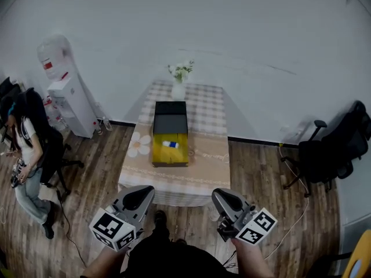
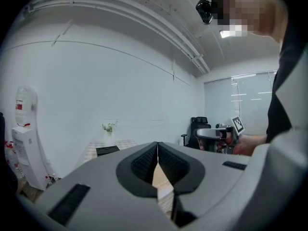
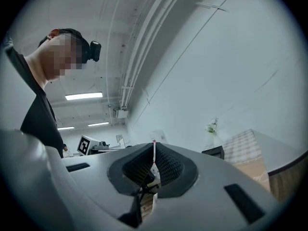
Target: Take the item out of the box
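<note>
An open box (image 1: 170,155) with a yellow inside stands on the low table (image 1: 203,161), its black lid (image 1: 170,116) raised at the far side. A small blue and white item (image 1: 170,144) lies inside it. Both grippers hang over the wooden floor, well short of the table's near edge. The left gripper (image 1: 139,197) is shut with nothing in it; in the left gripper view its pads (image 2: 144,162) meet and the box lid (image 2: 108,150) is far off. The right gripper (image 1: 223,200) is also shut and empty, its jaws closed in the right gripper view (image 3: 154,160).
A vase of flowers (image 1: 179,81) stands at the table's far end, with a white flower shape (image 1: 139,145) left of the box. A water dispenser (image 1: 66,88) and a person (image 1: 26,149) are at the left. A black office chair (image 1: 330,149) is at the right.
</note>
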`<control>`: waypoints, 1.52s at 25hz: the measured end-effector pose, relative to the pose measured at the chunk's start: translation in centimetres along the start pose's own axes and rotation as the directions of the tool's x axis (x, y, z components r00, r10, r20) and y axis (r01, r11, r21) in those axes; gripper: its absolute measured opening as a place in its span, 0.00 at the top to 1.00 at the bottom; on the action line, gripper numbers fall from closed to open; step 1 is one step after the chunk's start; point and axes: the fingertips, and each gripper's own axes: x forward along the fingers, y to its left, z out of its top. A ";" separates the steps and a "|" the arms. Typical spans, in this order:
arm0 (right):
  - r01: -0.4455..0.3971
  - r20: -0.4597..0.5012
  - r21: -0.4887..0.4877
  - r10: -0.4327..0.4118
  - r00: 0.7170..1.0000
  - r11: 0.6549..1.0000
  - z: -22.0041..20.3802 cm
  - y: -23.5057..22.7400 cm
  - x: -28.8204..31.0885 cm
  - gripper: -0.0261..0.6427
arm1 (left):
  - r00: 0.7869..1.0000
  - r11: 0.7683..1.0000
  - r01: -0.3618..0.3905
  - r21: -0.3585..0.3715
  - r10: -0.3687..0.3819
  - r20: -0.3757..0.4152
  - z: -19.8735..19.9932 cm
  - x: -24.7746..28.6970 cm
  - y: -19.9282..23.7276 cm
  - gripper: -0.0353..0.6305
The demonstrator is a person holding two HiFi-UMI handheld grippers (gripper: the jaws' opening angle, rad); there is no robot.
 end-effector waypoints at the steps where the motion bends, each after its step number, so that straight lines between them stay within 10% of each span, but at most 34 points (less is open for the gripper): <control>1: 0.004 -0.006 0.000 -0.004 1.000 1.000 -0.1 -0.6 0.6 0.90 | 1.000 1.000 -0.001 -0.005 0.001 0.002 0.0 0.5 0.8 0.92; 22: -0.009 -0.113 -0.065 0.002 0.994 0.998 0.9 -8.1 20.4 0.90 | 0.998 0.998 0.006 -0.054 -0.003 0.062 2.5 6.9 20.0 0.92; 38: -0.036 -0.243 -0.162 -0.005 0.970 0.986 -0.7 -11.8 23.8 0.90 | 0.999 0.998 -0.009 -0.063 0.011 0.036 2.8 10.3 22.9 0.92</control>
